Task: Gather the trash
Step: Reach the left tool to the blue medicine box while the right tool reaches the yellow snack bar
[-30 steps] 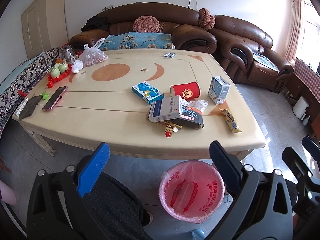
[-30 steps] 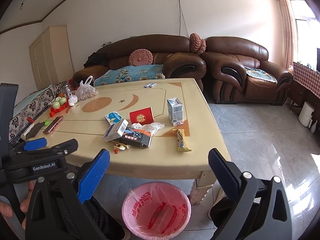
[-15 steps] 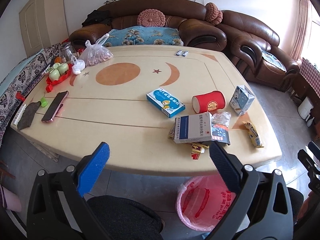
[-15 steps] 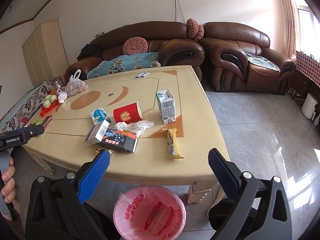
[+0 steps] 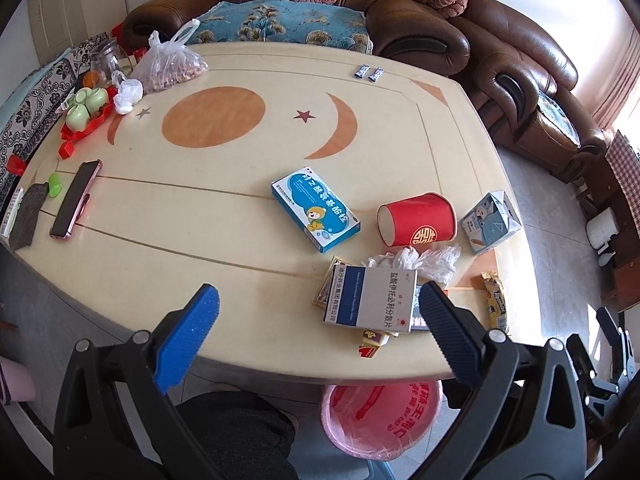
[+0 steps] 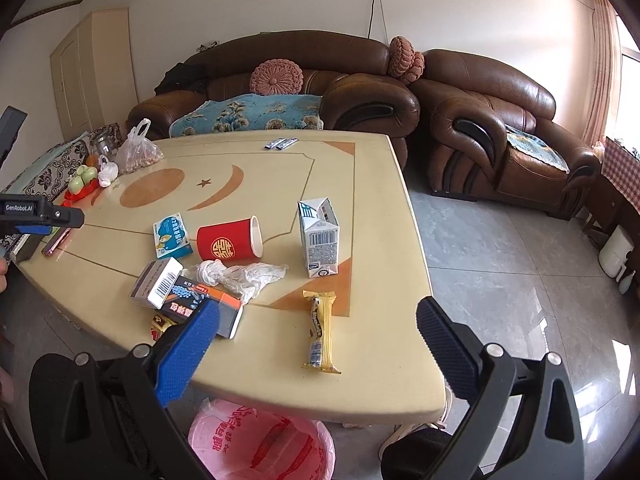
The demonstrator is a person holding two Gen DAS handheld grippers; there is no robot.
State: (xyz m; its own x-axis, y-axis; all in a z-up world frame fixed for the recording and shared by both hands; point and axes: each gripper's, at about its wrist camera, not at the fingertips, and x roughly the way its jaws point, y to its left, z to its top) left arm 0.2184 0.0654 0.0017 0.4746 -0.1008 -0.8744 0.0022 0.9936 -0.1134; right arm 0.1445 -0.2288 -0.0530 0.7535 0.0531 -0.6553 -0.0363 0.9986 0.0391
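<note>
Trash lies on the cream table (image 5: 168, 216): a blue medicine box (image 5: 316, 208), a tipped red paper cup (image 5: 416, 224), a milk carton (image 5: 490, 222), a white-blue box (image 5: 370, 300) on a dark box, crumpled plastic (image 5: 416, 260) and a yellow snack wrapper (image 5: 494, 306). My left gripper (image 5: 318, 312) is open and empty above the near table edge. My right gripper (image 6: 318, 330) is open and empty, just above the yellow wrapper (image 6: 320, 332). The cup (image 6: 230, 240), carton (image 6: 318, 240) and plastic (image 6: 240, 274) show ahead of it. A pink-lined bin (image 6: 260, 440) stands under the table edge.
A phone (image 5: 76, 198), a red tray of green cups (image 5: 86, 110), a bag of nuts (image 5: 168, 66) and two small sachets (image 5: 370, 73) lie on the far table. Brown sofas (image 6: 492, 132) stand behind. The bin also shows in the left wrist view (image 5: 380, 416).
Both grippers have moved up and forward over the table, so the trash looks nearer and the bin has slid under the edge. Both stay open.
</note>
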